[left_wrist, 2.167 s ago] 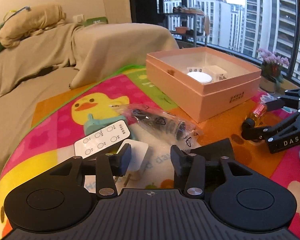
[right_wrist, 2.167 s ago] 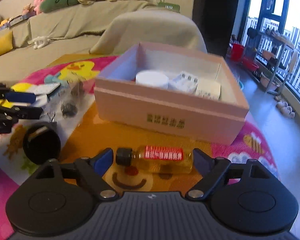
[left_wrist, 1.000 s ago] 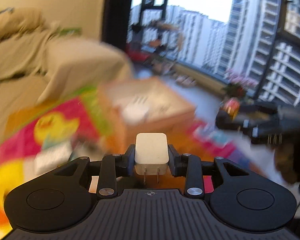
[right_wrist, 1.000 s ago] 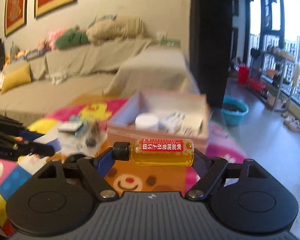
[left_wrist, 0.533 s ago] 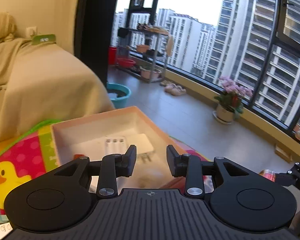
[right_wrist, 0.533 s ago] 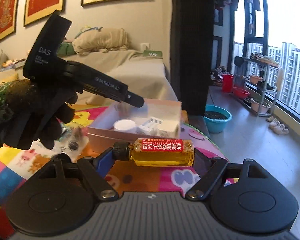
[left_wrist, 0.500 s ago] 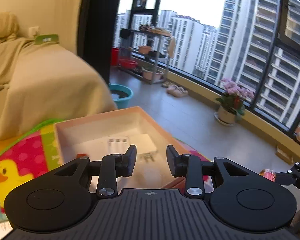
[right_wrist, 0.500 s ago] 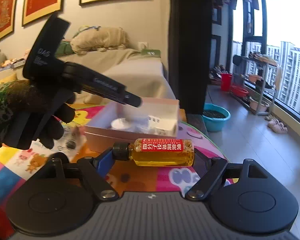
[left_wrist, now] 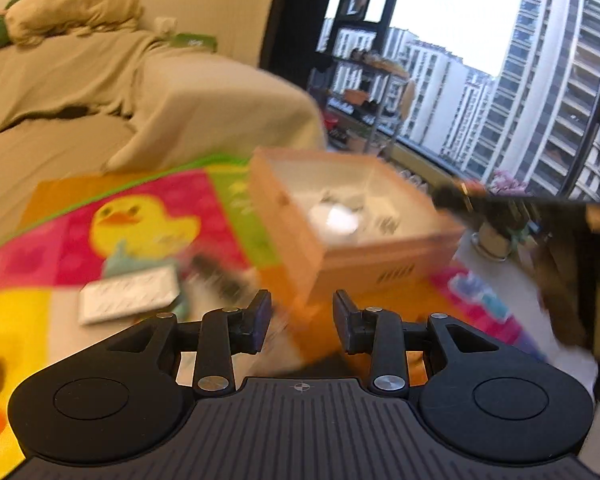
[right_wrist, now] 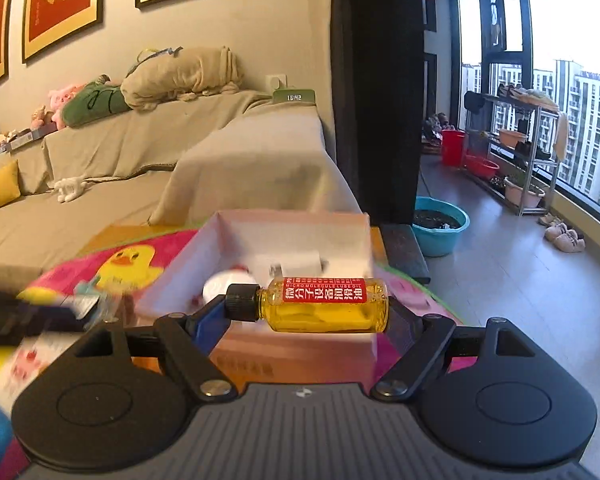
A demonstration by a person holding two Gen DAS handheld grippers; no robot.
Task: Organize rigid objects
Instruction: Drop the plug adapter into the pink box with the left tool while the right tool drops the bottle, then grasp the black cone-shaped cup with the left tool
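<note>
Right gripper (right_wrist: 306, 320) carries the oil bottle (right_wrist: 320, 306) crosswise, jaws spread wide and clamped on its two ends: black ribbed cap against the left pad, flat base against the right. The long axis runs left to right across the frame, square to the line I point along.

The relation that matters: the pink box (right_wrist: 256, 360) sits directly behind and below the bottle at centre frame, its open top facing up. The bottle hangs over the near wall, so I judge the drop needs a little more forward travel, then a release. My right hand is the nearer one and the only one loaded.

Left gripper (left_wrist: 302, 320): jaws narrow, nothing between the pads. In its view the box (left_wrist: 384, 264) lies upper right of the jaws, heavily blurred. The white remote (left_wrist: 130, 294) lies at lower left on the play mat (left_wrist: 160, 196), just beside the left finger.

Materials:
- Bottle: clear plastic, amber liquid, red printed label, smooth and round; it could roll once it lands.
- Box: rigid card, matte pink outside, pale inside, straight walls. White round lid (right_wrist: 220, 288) and small white items already lie inside; details too blurred to tell.
- Mat: glossy, bright duck print.
</note>
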